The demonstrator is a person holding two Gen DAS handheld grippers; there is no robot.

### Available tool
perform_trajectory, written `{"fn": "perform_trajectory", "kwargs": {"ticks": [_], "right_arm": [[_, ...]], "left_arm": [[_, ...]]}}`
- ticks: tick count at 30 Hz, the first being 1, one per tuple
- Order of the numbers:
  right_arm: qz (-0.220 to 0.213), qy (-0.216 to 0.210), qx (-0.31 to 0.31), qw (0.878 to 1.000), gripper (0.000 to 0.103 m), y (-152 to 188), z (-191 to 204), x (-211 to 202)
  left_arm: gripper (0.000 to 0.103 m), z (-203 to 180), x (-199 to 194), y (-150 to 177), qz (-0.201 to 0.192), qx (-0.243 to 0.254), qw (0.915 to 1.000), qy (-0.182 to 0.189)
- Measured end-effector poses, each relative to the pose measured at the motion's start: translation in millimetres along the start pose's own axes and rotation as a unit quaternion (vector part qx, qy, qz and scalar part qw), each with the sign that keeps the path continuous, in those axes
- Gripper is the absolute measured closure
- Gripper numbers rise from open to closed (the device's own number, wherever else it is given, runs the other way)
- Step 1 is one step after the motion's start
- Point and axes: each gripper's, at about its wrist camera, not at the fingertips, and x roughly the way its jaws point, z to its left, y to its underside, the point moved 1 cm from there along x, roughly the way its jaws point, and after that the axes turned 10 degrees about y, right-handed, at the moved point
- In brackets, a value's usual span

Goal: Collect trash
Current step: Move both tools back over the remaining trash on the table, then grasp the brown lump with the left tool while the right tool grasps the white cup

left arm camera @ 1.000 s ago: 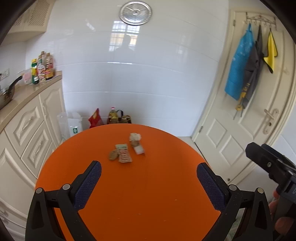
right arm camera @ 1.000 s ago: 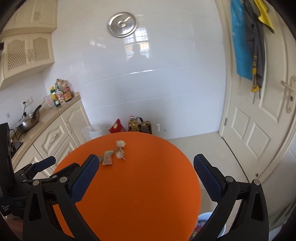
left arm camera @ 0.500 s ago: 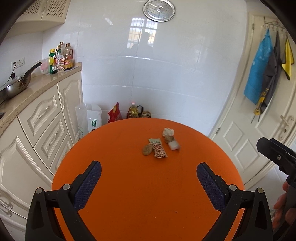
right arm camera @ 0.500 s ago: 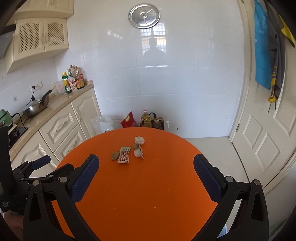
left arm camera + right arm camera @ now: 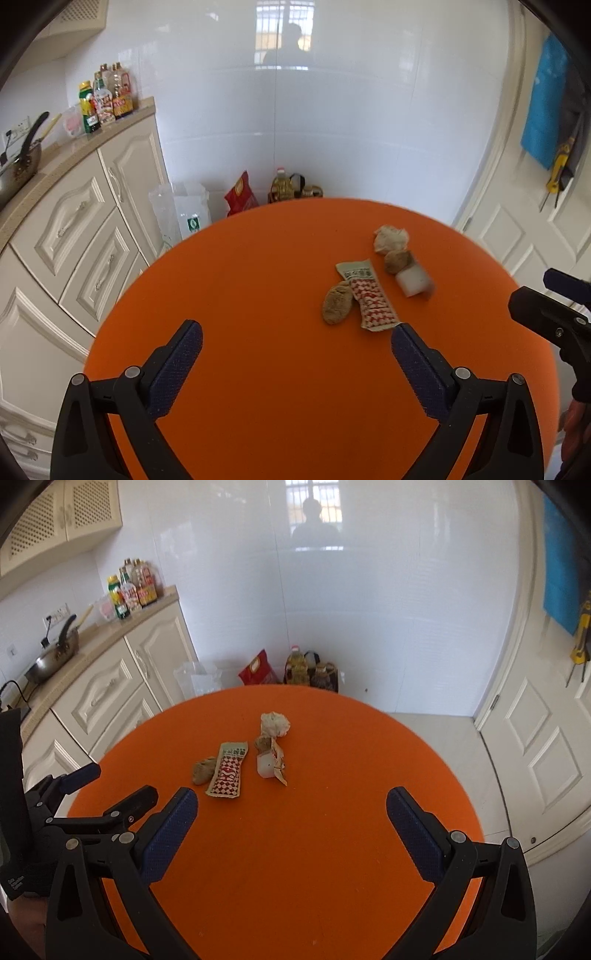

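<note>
Left wrist view: the round orange bench (image 5: 258, 369) fills the lower frame, its far rim curving before the white tiled wall, cream cabinets (image 5: 74, 236) close on the left and a white door (image 5: 535, 240) on the right. The left gripper (image 5: 295, 339) hovers over bare orange surface with its jaws spread wide and nothing between them. The trash lies right of centre: a red-and-white checked wrapper (image 5: 369, 295) lying flat, a brown lump (image 5: 337, 302) touching its left edge, a crumpled tissue (image 5: 391, 238) farther back, a second brown lump (image 5: 397, 260) and a white cup-like piece (image 5: 413, 282) just beside it. The right gripper (image 5: 554, 314) shows at the right edge. Compared with half a second ago, the trash sits larger and nearer the right finger.

Right wrist view: the bench rim (image 5: 443, 760) drops to pale floor on the right. The right gripper (image 5: 291, 812) hangs with jaws wide apart, empty. The wrapper (image 5: 227, 771), tissue (image 5: 275, 723) and white piece (image 5: 266, 766) lie ahead, left of centre, closer than before.
</note>
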Motion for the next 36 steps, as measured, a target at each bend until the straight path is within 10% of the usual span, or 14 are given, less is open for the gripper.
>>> {"fn": "perform_trajectory", "kwargs": {"ticks": [17,25,36], "right_arm": [[0.072,-0.039,-0.038,0.996,0.038,-10.6,29.1,99.6],[0.07,-0.025,-0.051,0.996,0.074,-6.9,30.4,101.8],[0.072,-0.038,-0.016,0.997,0.08,18.4,-1.2,72.2]], "left_arm": [[0.035,-9.9,147.5,-66.3,0.049,0.048,0.9974,0.021],[0.083,-4.2,179.6,-95.1,0.036,0.027,0.9969,0.065],[0.083,10.8,204.8,-111.1,0.029,-0.007,0.9959,0.085]]}}
